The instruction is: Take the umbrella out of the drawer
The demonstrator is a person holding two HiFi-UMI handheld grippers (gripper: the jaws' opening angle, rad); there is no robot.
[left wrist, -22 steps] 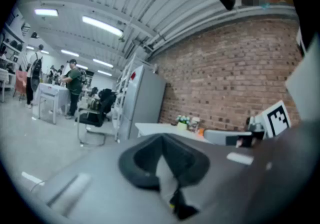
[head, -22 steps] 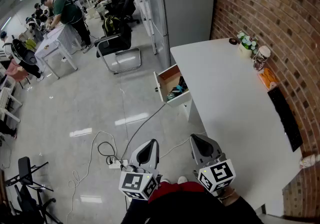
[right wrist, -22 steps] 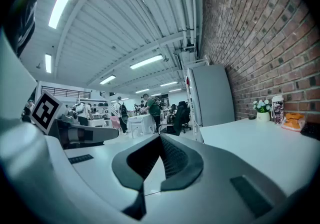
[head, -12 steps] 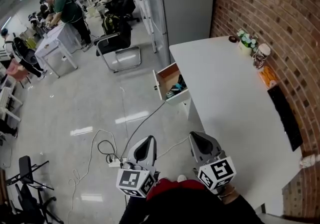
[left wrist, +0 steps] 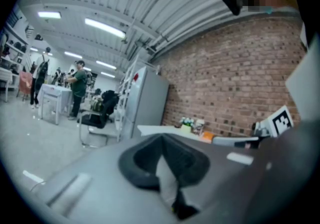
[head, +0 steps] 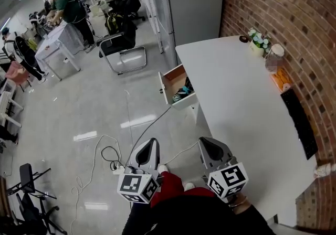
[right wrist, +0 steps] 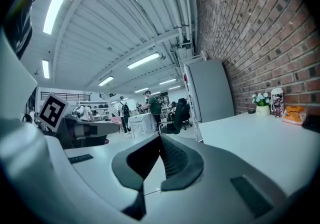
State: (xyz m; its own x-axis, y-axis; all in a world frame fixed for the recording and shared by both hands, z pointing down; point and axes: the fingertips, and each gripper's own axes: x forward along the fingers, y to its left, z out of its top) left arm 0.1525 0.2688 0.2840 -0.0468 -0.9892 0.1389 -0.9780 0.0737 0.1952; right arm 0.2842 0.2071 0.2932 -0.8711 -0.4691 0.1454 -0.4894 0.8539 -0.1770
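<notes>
The umbrella (head: 185, 94) lies in the open drawer (head: 170, 79) at the table's (head: 236, 108) edge, well ahead of me. With both pairs of jaws pressed together on nothing, I'd only shove it deeper if I reached in like this, and the cable (head: 149, 129) on the floor between us could catch my foot. I hold my left gripper (head: 149, 151) and right gripper (head: 209, 147) side by side before me, pointing nearly level towards the drawer.
</notes>
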